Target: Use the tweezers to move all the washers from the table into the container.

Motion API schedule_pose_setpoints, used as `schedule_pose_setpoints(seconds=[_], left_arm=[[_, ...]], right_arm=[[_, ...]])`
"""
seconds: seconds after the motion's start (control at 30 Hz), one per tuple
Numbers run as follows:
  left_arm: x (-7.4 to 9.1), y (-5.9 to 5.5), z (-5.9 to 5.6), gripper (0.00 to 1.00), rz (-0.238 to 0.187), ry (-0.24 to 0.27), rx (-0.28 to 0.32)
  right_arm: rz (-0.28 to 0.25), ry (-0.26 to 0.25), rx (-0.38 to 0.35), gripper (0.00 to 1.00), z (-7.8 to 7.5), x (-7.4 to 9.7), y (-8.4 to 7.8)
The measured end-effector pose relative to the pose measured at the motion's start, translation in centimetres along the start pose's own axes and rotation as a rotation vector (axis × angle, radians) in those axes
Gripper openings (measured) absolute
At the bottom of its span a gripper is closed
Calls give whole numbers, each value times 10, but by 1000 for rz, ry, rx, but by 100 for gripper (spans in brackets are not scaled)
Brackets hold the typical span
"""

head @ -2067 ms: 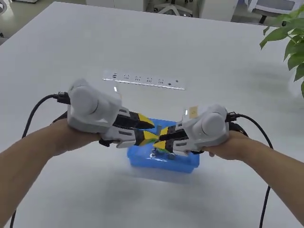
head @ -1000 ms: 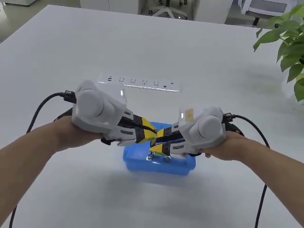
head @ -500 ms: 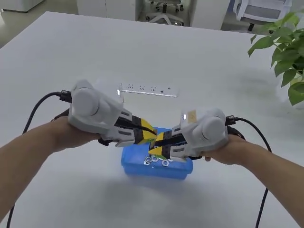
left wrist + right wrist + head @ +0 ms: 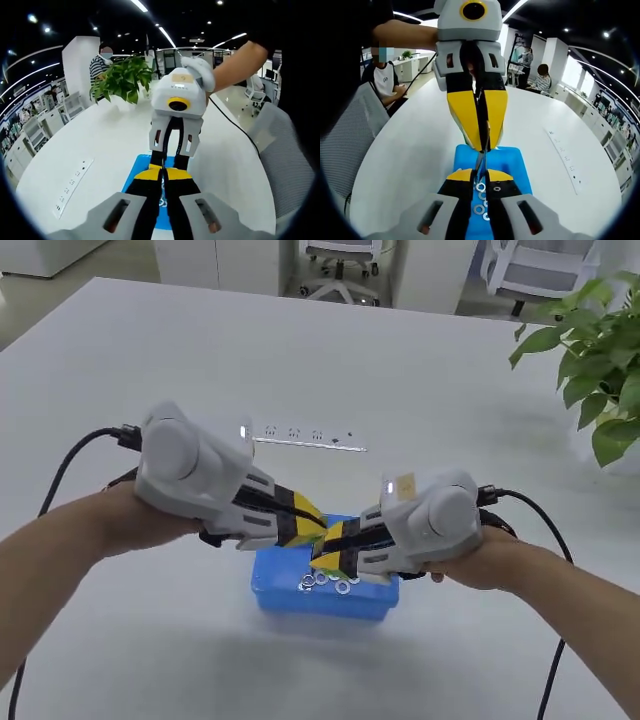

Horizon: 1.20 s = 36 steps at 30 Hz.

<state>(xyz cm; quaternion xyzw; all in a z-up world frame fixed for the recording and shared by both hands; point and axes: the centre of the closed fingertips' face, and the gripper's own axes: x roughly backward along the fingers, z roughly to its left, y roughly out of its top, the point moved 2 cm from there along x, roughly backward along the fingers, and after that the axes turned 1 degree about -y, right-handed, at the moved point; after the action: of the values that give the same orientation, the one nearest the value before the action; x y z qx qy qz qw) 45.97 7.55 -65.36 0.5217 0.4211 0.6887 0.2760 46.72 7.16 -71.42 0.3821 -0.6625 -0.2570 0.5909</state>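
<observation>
A blue container (image 4: 272, 598) sits on the white table with several metal washers (image 4: 326, 583) inside it. My left gripper (image 4: 316, 524) and right gripper (image 4: 327, 550) meet tip to tip just above it. In the right gripper view, thin tweezers (image 4: 480, 152) run from the left gripper's (image 4: 481, 144) shut yellow jaws down into my right gripper's (image 4: 480, 177) shut jaws, over the washers (image 4: 480, 187) and the container (image 4: 512, 160). In the left gripper view, my left gripper (image 4: 162, 173) is shut and faces the right gripper (image 4: 169, 161) over the container (image 4: 135, 172).
A white power strip (image 4: 305, 437) lies on the table beyond the container. A green plant (image 4: 590, 350) stands at the right edge. Black cables (image 4: 70, 475) trail from both grippers. Office chairs (image 4: 335, 260) stand past the far table edge. Bare tabletop surrounds the container.
The head camera has tilted, so the scene sits lower and the washers show more plainly. Both grippers stay tip to tip over the container, still shut.
</observation>
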Motion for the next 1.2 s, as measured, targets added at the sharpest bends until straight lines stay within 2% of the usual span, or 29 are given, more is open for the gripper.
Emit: schedule_pose_setpoints(seconds=[0.4, 0.6, 1.2], left_arm=[[3, 7, -7, 5, -11, -27, -5], [6, 13, -11, 5, -30, -40, -3], [10, 25, -23, 5, -62, -77, -6]], right_arm=[[-15, 6, 8, 11, 7, 4, 8], [-37, 15, -2, 11, 11, 9, 13], [-48, 15, 6, 15, 21, 19, 20]])
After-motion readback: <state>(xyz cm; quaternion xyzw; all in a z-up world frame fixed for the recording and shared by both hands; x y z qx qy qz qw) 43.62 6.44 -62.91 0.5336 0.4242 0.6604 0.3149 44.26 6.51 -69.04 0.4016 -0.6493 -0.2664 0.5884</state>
